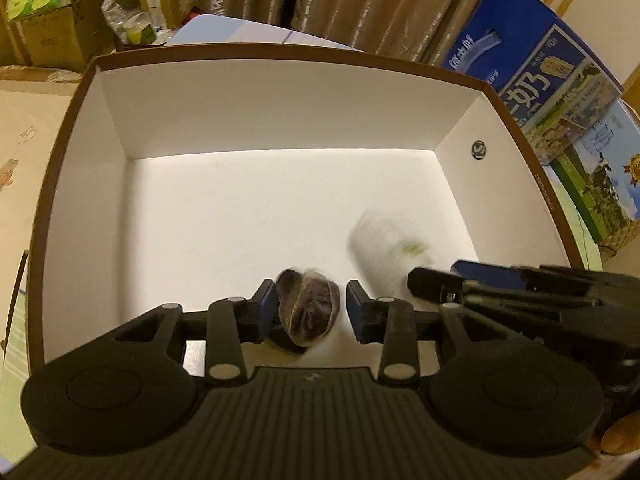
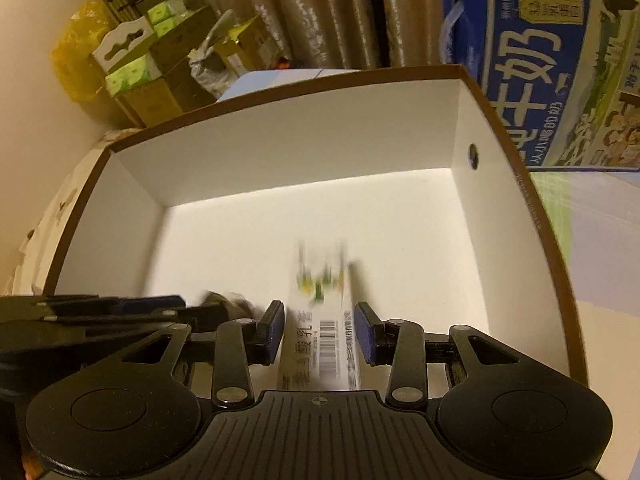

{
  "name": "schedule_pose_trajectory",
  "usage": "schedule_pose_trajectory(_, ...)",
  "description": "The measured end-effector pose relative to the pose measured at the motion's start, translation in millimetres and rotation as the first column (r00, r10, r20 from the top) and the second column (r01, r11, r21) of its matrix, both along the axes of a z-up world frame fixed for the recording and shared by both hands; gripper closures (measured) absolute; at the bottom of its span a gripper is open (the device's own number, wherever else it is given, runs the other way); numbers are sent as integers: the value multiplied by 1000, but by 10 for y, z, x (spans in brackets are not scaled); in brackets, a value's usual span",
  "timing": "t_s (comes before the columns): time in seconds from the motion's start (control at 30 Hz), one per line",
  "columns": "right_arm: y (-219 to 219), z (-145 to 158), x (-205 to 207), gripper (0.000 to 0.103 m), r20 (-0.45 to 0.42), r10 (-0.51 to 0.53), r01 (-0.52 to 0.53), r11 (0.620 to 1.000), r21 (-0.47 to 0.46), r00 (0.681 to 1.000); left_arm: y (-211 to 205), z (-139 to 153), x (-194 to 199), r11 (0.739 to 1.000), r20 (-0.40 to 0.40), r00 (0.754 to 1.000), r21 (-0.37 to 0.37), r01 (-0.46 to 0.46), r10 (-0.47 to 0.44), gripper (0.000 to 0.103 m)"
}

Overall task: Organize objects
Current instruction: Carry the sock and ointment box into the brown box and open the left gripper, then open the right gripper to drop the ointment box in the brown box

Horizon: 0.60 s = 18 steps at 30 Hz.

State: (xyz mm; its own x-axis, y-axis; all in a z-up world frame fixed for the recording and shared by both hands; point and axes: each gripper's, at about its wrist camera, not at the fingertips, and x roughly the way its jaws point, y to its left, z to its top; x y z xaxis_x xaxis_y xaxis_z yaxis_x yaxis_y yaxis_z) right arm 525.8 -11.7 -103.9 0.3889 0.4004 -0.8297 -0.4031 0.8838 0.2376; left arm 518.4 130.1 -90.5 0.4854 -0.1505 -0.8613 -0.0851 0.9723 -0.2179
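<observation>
Both items over white box point(image 1: 276, 92). My left gripper point(image 1: 311, 307) spread around dark pouch point(image 1: 309, 311); right gripper point(image 2: 320, 332) spread around carton point(image 2: 320, 344). Both blurred, seemingly dropping; withdrawal remains.

Each gripper, left point(image 1: 311, 312) and right point(image 2: 320, 332), has a ribbed black body, two round black hubs, silver-riveted black linkage bars and blue pads point(image 2: 366, 332); a fingertip point(image 1: 618, 436), apparently bare, shows beside the left one's right hub.
</observation>
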Motion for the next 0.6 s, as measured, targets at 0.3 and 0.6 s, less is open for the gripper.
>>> schedule_pose_trajectory(0.3, -148, 171, -119, 51, 21, -25, 24, 999, 25, 999, 16, 132, -49, 1000, 26, 1000, 18, -6, 6, 40)
schedule_pose_trajectory(0.6, -258, 349, -357, 48, 57, -42, 41, 999, 31, 997, -22, 369, -238, 999, 73, 997, 43, 14, -17, 31)
